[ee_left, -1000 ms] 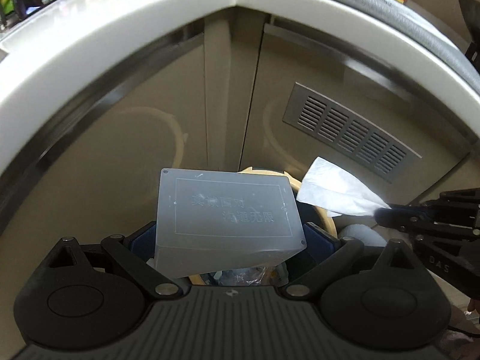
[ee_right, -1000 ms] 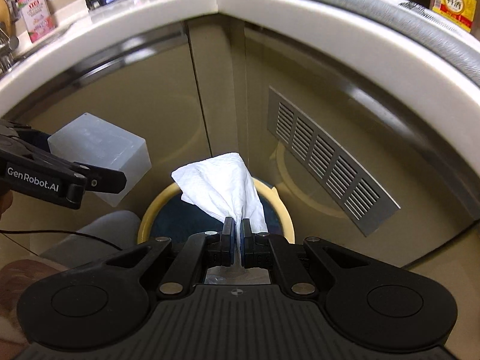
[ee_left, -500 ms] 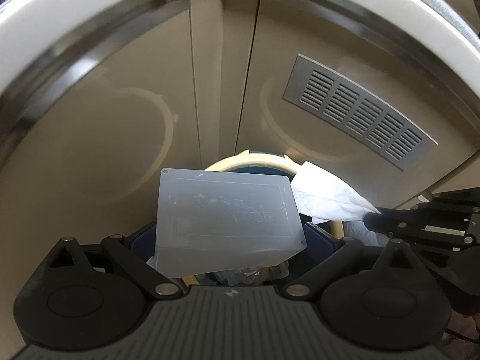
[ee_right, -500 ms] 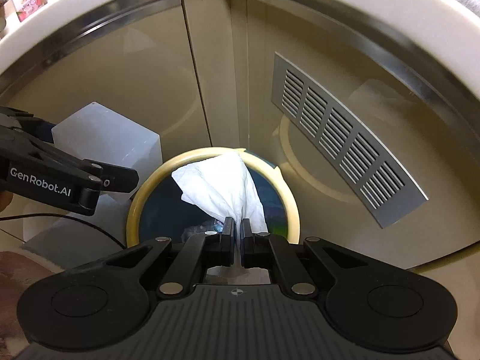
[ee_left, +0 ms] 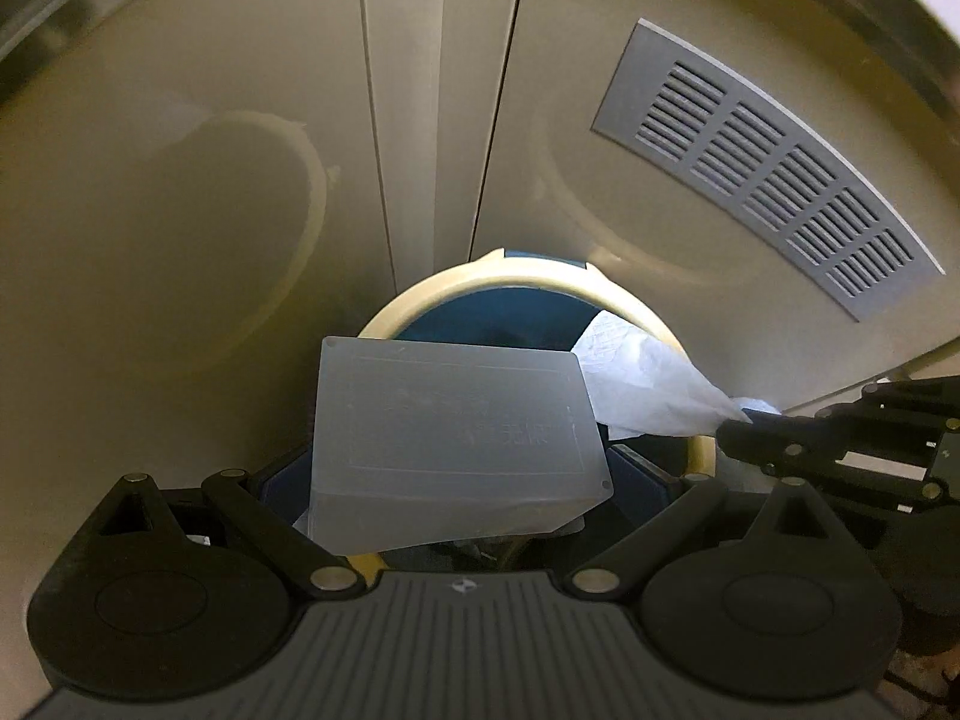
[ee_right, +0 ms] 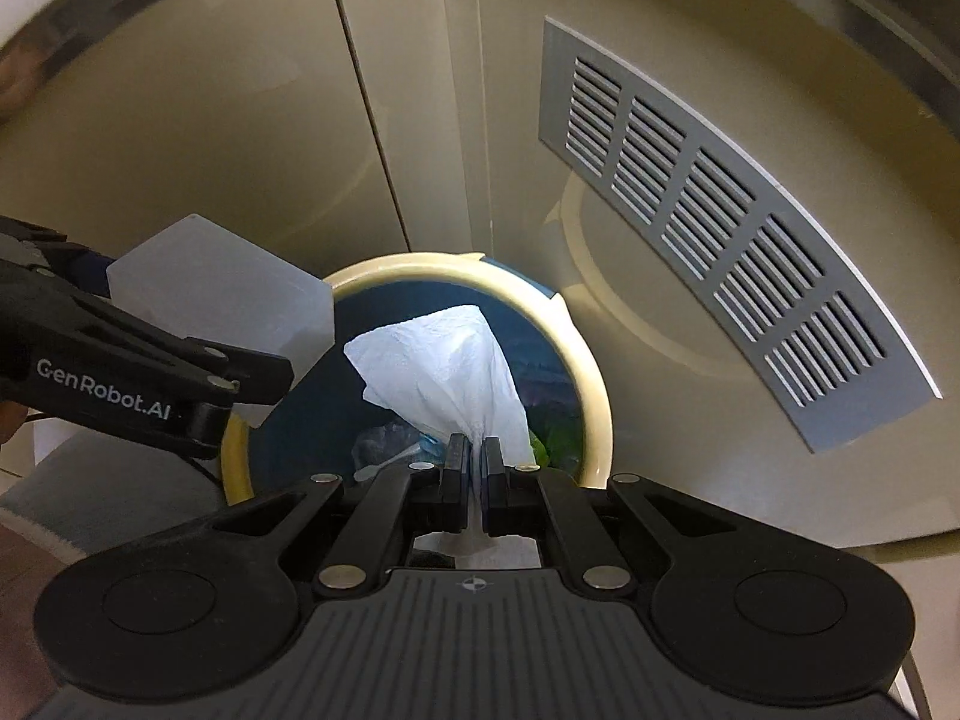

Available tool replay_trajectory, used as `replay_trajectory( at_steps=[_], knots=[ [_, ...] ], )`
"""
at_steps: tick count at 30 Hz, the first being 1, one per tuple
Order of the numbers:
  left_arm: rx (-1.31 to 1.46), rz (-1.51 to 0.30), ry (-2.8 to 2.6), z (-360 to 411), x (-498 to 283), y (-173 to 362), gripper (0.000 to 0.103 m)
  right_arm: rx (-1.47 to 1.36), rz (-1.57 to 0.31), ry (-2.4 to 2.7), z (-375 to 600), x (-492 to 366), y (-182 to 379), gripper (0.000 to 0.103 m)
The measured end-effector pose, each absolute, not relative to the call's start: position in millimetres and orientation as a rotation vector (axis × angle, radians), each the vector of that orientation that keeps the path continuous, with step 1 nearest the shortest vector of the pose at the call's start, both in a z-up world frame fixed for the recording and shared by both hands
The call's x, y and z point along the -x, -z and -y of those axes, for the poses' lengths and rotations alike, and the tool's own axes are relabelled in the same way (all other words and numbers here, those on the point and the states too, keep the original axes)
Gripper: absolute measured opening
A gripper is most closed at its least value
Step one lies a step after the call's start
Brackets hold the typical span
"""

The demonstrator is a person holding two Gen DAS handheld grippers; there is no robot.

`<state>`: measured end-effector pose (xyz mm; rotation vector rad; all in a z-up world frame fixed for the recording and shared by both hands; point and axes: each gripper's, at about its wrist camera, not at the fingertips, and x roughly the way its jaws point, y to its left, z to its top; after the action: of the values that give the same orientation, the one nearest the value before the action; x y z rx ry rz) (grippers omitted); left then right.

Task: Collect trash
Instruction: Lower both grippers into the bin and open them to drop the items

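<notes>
Step in hand: delivery to the bin, both items held above it, neither released.

Left claw (ee_left: 456, 480) was clamped on a frosted plastic box (ee_left: 456, 420), gripped at its lower end, with the box at 6 o'clock in the left wrist view, partly covering the near rim of the trash bin (ee_left: 612, 291). In the right wrist view the same box (ee_right: 222, 282) sat at 9 o'clock, overlapping the bin's left rim rather than its centre.

Right claw (ee_right: 474, 462) was fully closed on a white tissue (ee_right: 444, 366) — pinched at a gathered corner, the rest fanning out over the bin's dark interior (ee_right: 540, 360). Other litter was visible in the bin beside the claw tips; what it was I could not tell.

The bin stood on the floor in the corner of beige cabinet panels, a grey vent grille (ee_right: 720, 210) at 2 o'clock.

Judgement: the tissue looked ready to drop — opening the right claw should suffice, though it may cling to the pads. The box likely needs shifting toward the bin's centre before release, or it could catch the rim and tip outside.
</notes>
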<state>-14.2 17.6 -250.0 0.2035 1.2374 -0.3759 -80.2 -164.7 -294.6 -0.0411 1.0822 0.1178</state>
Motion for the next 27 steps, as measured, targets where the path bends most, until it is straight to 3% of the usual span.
replay_trajectory(
  at_steps=[27],
  knots=[
    [-0.286,-1.391,0.328,-1,-21,327,0.1,0.028,-1.221,-0.081,167,28,365,0.004]
  ],
)
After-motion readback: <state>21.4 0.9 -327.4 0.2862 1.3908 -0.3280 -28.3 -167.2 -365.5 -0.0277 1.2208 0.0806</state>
